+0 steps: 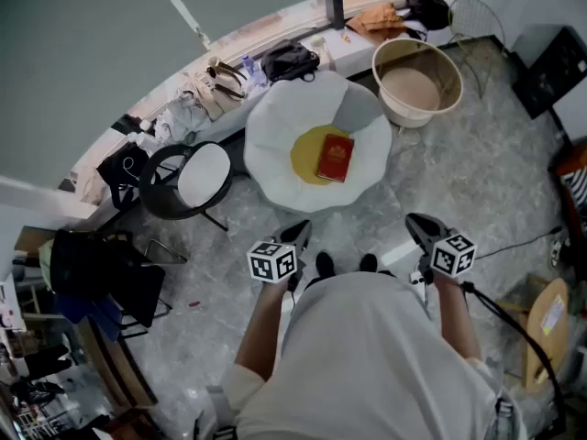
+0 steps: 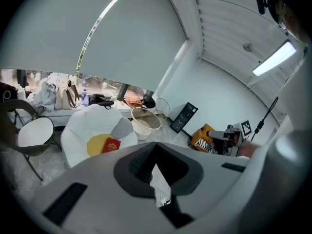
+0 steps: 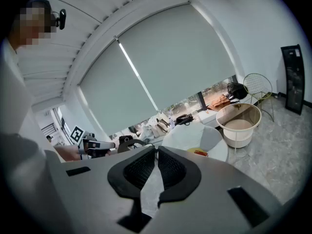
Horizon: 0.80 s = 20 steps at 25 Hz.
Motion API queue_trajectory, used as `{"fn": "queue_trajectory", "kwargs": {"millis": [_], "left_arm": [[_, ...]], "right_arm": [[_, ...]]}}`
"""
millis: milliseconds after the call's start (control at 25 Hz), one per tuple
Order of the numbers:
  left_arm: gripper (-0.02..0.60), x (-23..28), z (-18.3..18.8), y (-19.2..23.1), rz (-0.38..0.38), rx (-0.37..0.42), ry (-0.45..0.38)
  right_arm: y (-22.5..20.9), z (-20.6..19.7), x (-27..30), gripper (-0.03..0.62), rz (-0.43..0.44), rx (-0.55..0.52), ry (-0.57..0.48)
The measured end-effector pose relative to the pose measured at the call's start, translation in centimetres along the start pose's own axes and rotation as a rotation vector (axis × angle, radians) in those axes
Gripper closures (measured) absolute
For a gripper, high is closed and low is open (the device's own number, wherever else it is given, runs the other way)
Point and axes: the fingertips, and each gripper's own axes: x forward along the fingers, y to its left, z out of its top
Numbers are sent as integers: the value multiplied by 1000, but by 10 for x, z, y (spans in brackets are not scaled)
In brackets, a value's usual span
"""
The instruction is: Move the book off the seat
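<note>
left gripper [image 2: 155, 145]: fingers pressed together along their whole length, nothing between them. right gripper [image 3: 157, 149]: fingers likewise closed tip to tip, nothing pinched. in the head view both units were held low in front of the person [image 1: 367, 356], the left gripper at 9 o'clock and the right gripper at 3 o'clock of the person's feet, each angled downward toward the floor [image 1: 459, 181] and well apart from the task item.

the book [image 1: 335, 158], red with a gold emblem, lay flat at 12 o'clock of the two grippers. it rested on a round yellow cushion [image 1: 305, 154], overlapping the cushion's 3 o'clock edge. the cushion sat in the middle of the white, petal-edged seat [image 1: 275, 136].

a round beige tub [image 1: 417, 81] stood on the floor at 2 o'clock of the seat, just beside it. a black-framed chair [image 1: 188, 181] with a white round pad stood at 9 o'clock of the seat. a curved ledge [image 1: 275, 30] at 12 o'clock carried several bags [image 1: 289, 60].
</note>
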Motion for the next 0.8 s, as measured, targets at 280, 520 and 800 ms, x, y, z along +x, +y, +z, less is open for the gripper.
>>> {"fn": "queue_trajectory", "kwargs": {"millis": [280,520,800], "left_arm": [[580,4,-6,-6,-4,1,15],[580,5,-9,-13,13,-6,16],[580,7,-15,-22,44,-24,11]], "right_arm": [[2,-3,0,545,29,-4,12],[-3,-2,-5,546,53,-5,24],[-16,1,-15,545,70,15,32]]}}
